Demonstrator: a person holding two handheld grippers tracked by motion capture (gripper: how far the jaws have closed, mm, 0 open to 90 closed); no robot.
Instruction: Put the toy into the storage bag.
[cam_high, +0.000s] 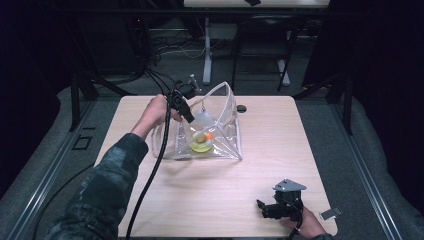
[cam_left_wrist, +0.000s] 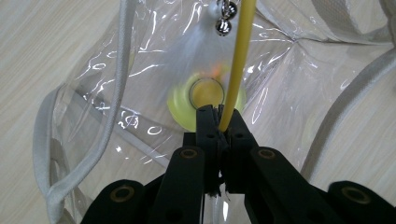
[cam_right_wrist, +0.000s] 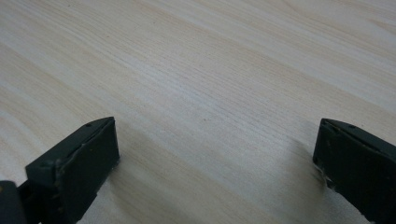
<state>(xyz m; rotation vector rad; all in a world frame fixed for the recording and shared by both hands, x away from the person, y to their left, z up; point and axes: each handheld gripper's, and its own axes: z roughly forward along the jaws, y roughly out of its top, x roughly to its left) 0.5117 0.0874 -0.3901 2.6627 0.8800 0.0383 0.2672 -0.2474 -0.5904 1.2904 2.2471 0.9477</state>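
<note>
Yellow stick sits clamped in the left tool above the clear bag, while the right tool rests apart on the bench.

In the left gripper view the yellow stick runs off the top edge, so its upper end is cut away, and its lower end is hidden between the closed jaws. The small metal bell hangs half out of frame. Behind the clear plastic bag, the white feather and the yellow ring are blurred. In the right gripper view both jaws are cropped by the bottom edge.
</note>
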